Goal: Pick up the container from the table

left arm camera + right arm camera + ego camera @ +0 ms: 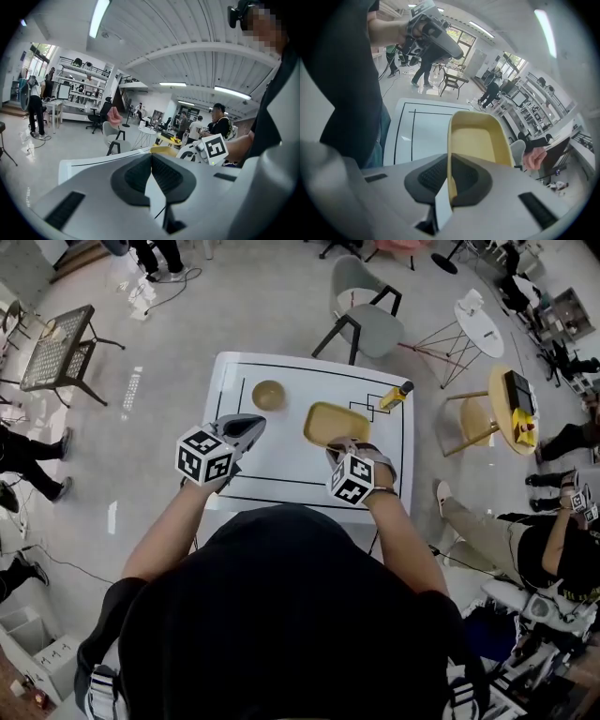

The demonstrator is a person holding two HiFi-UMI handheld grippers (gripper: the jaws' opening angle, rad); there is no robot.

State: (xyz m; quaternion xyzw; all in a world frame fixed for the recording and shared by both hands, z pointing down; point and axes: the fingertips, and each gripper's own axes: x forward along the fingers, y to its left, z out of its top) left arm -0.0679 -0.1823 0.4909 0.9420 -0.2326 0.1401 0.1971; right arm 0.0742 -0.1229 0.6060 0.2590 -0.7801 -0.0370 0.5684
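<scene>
A yellow rectangular container [335,423] hangs tilted above the white table [281,465]. My right gripper [337,447] is shut on its near wall; in the right gripper view that wall of the container [476,140] runs edge-on between the pads. My left gripper [251,427] hovers over the table's left half, left of the container, jaws shut with nothing between them. In the left gripper view the left gripper [151,165] points level across the room, with the container's yellow edge [163,151] just beyond and the right gripper's marker cube [214,147] to the right.
A round tan bowl [268,395] sits on the table at the back left. A yellow bottle with a dark cap [395,396] lies at the back right corner. Chairs [367,320], small tables and several people surround the table.
</scene>
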